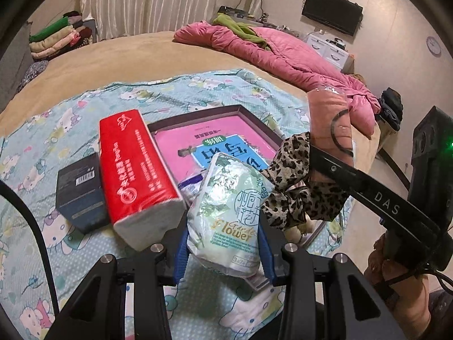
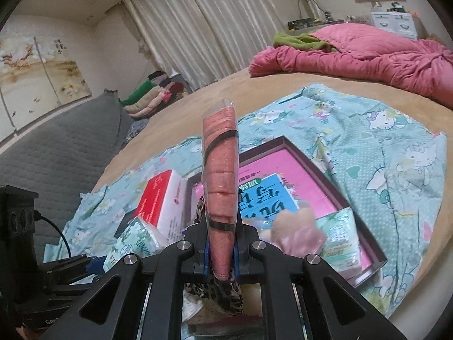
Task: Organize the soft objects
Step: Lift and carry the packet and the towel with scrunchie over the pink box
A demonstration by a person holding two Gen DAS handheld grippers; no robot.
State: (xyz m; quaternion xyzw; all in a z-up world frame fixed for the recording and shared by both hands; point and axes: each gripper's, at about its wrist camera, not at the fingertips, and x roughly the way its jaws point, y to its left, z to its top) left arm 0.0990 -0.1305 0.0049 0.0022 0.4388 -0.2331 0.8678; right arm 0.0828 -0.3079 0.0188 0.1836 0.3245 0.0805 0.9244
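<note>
Left wrist view showed the left tool [image 1: 223, 243] pinching a pale green tissue pack [image 1: 229, 215] between its blue pads, held above a cartoon-print blanket [image 1: 56, 147] on the bed; the glossy wrapper bulged past the pads, so it could slide out if the grip eased. Behind it lay a shallow dark tray [image 1: 254, 116] with a pink and blue packet [image 1: 198, 147] lying flat inside; a red tissue pack [image 1: 136, 170] and a black box [image 1: 79, 192] sat outside the tray, on its left.

Right wrist view showed the right tool [image 2: 222, 257] pressed together on a pink pad in clear wrap [image 2: 220, 170], standing upright, with a leopard-print cloth [image 2: 226, 291] caught in the same pinch; the two might drop apart, or the cloth could snag the tray [image 2: 376, 257] rim; another green pack [image 2: 339, 240] rested in the tray's near corner.
</note>
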